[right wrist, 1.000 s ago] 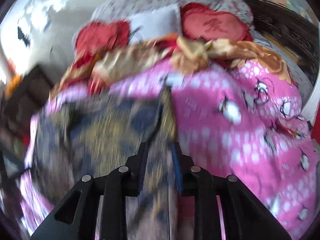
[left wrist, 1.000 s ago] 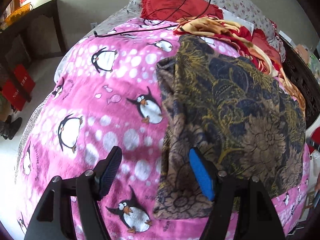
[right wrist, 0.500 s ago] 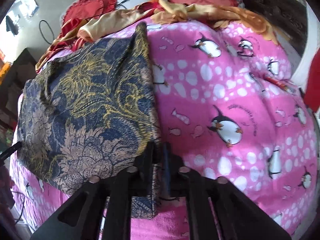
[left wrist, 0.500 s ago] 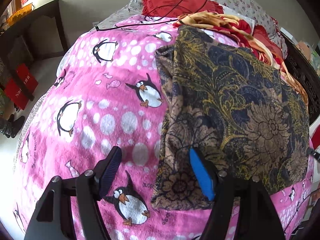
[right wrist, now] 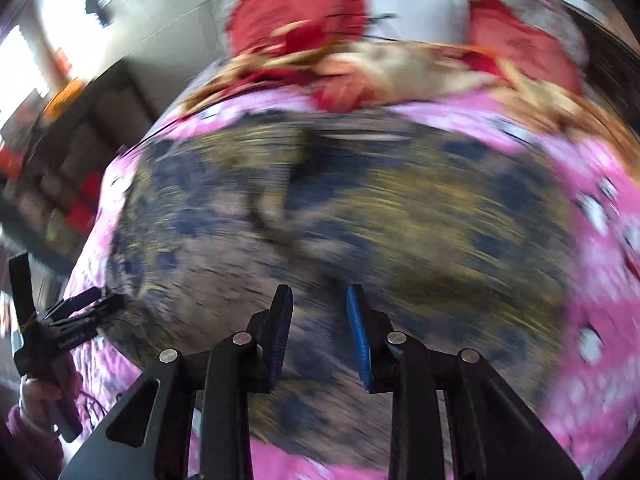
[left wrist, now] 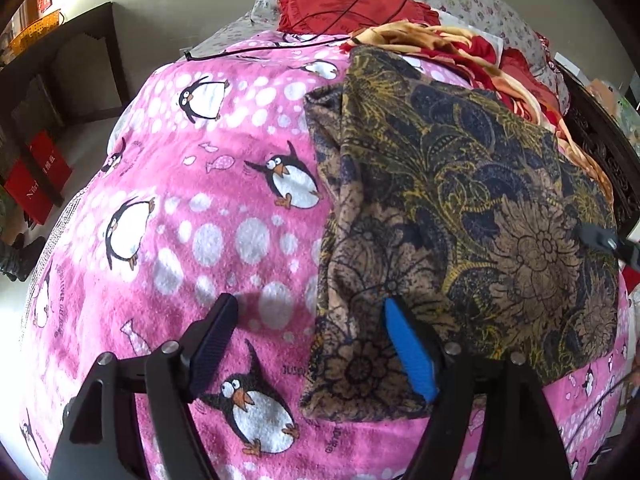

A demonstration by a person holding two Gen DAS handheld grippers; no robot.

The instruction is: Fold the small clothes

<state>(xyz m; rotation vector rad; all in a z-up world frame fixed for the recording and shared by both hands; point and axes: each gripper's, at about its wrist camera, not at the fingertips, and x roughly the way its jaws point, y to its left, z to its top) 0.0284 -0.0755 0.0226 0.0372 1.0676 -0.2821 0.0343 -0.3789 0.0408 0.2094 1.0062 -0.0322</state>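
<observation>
A dark blue and gold flowered garment [left wrist: 460,216] lies folded flat on a pink penguin blanket [left wrist: 192,208] that covers the bed. In the left wrist view it fills the right half of the blanket, its near edge close to the blanket's front edge and its far end reaching toward a heap of red and gold bedding [left wrist: 452,46] and a red pillow [left wrist: 340,0]. A black cable [left wrist: 280,46] runs across the far end of the blanket.

The left tool [left wrist: 316,340] hangs over the garment's left edge with its jaws wide and opening – the blue pad [left wrist: 408,356] sits above the cloth, the dark pad [left wrist: 212,336] above bare blanket, and nothing is pinched between them.

The right wrist view is smeared by motion. The right tool [right wrist: 320,336] stands over the near middle of the garment, its jaws narrow but opening, with a clear gap and no cloth caught between the pads. At the left edge of that view the left tool [right wrist: 100,304] shows at the garment's corner, held by a hand [right wrist: 44,396] in a dark pink sleeve [right wrist: 28,440]. The tip of the right tool [left wrist: 600,238] also shows at the right edge of the left wrist view, over the garment's far side.
</observation>
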